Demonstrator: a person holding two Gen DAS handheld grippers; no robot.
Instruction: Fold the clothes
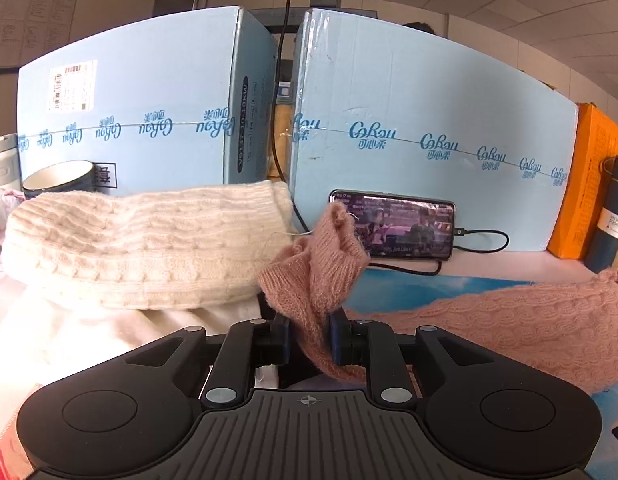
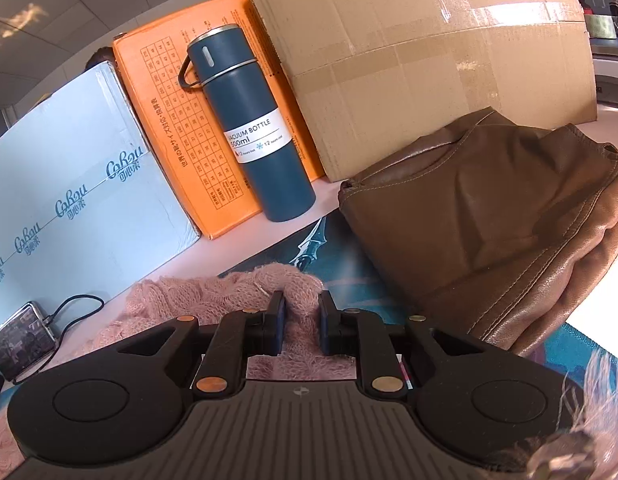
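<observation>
Between both grippers, left gripper and right gripper each pinch the pink knit sweater, stretched sideways across the table.

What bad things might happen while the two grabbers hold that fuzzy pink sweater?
1. The left gripper pinches only a bunched bit of the pink sweater, so the knit might slip out or stretch.
2. The phone leans on a blue box with its cable right behind the lifted cloth; a swing could snag it.
3. The right gripper works near the bottle and brown jacket, so dragging the sweater may bump them.
</observation>
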